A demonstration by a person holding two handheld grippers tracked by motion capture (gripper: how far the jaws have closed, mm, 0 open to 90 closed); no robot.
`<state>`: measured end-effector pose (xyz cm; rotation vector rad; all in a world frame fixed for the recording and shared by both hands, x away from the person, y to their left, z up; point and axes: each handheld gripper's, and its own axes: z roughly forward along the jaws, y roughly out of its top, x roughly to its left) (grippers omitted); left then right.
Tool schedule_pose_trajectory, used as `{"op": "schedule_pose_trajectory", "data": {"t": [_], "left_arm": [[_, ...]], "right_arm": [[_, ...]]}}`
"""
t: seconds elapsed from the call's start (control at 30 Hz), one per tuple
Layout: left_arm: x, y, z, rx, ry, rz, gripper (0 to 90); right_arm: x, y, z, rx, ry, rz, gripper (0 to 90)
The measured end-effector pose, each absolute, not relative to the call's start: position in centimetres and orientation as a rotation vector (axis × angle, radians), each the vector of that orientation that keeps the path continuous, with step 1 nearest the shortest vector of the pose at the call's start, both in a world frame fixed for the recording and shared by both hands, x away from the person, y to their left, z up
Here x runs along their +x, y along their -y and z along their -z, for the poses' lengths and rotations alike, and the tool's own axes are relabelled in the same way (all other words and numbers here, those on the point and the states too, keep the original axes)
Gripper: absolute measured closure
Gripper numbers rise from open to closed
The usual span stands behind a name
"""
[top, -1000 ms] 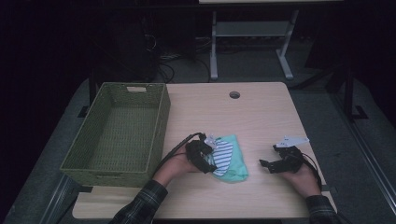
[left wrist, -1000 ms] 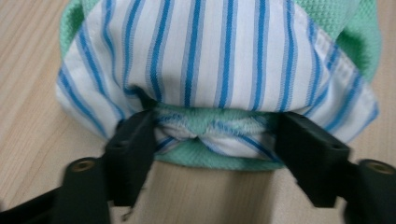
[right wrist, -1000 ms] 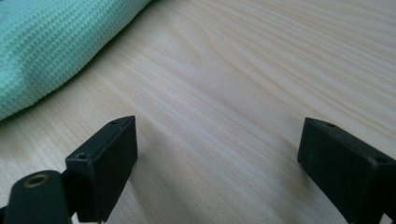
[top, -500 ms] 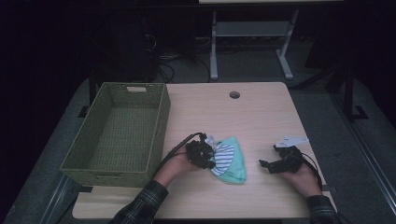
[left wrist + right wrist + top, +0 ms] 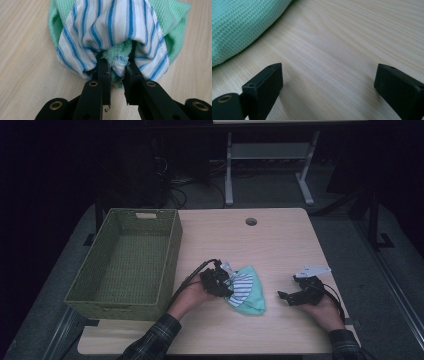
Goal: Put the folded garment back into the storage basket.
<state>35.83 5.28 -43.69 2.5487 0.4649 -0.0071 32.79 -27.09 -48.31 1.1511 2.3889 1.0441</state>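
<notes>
Cloth bundle (image 5: 117,37) between left jaws

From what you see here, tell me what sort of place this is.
Probably a lab or workshop recording station: a plain wooden table with a cable hole, loose cables on the dark floor behind, and a metal-legged bench beyond.

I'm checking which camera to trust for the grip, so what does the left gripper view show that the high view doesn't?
The left gripper view shows the left hand-held gripper pinching a fold of the green cloth under the blue-striped white cloth; its jaws have just been closing. The high view adds the green basket, the open right hand-held gripper and both forearms. Both show the bunched cloths on the wooden table.
</notes>
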Motion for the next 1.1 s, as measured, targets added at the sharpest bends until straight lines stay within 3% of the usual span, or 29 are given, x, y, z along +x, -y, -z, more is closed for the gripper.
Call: {"op": "schedule_pose_trajectory", "data": {"t": [1.1], "left_arm": [[36.2,-8.4,35.7,2.413,-0.54,-0.03,77.7]], "right_arm": [[32.8,27.1,48.3,1.16,-2.38,-1.032,8.1]]}}
